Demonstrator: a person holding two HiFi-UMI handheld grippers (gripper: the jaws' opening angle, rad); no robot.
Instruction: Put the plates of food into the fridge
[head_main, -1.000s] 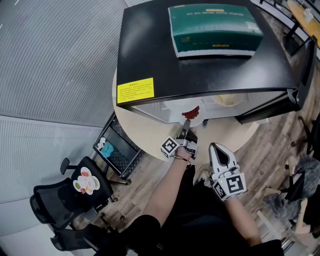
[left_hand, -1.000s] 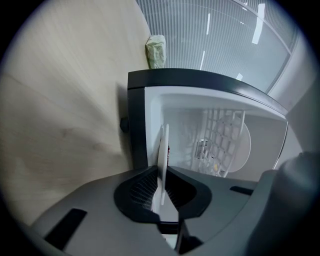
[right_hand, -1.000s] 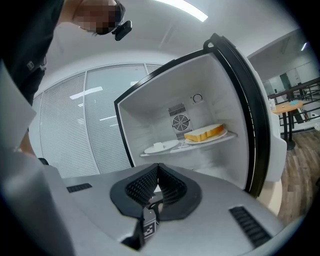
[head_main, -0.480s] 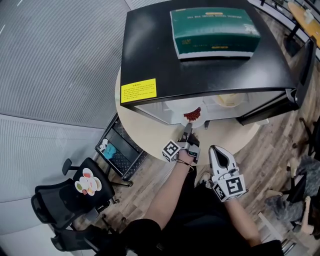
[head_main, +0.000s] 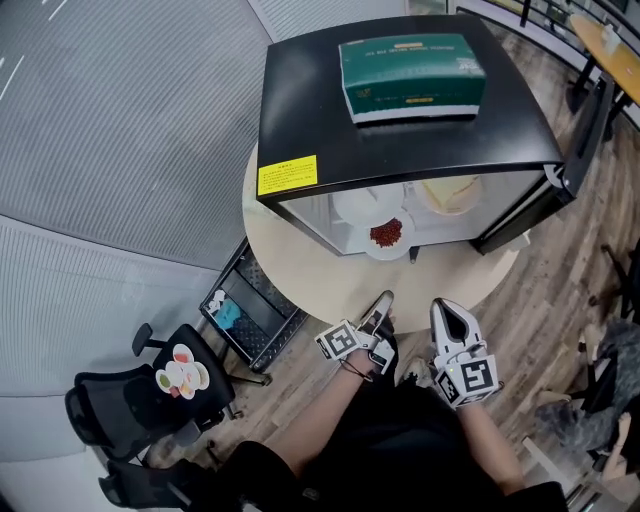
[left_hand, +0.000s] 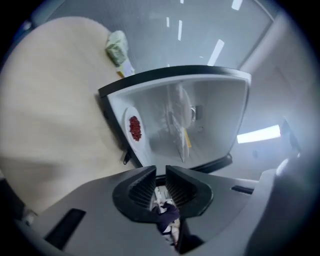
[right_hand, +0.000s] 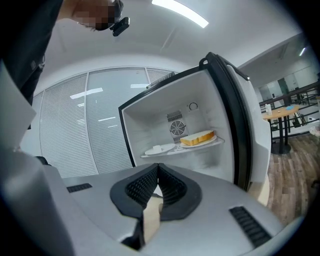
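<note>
A white plate of red food lies at the front lip of the open black fridge; in the left gripper view the same plate shows in the fridge mouth. A plate with a yellow cake slice and an empty-looking white plate share the shelf. My left gripper hangs over the table's near edge, well back from the red-food plate; its jaws, which have just been closing a little, stand apart with nothing between them. My right gripper is beside it, shut and empty.
The fridge stands on a round beige table, with its door swung open to the right. A green box lies on the fridge top. A black cart and an office chair stand on the floor at the left.
My left gripper let go of the red-food plate's rim and drew back toward me. The plate stays in the fridge. My right gripper drew back slightly.
</note>
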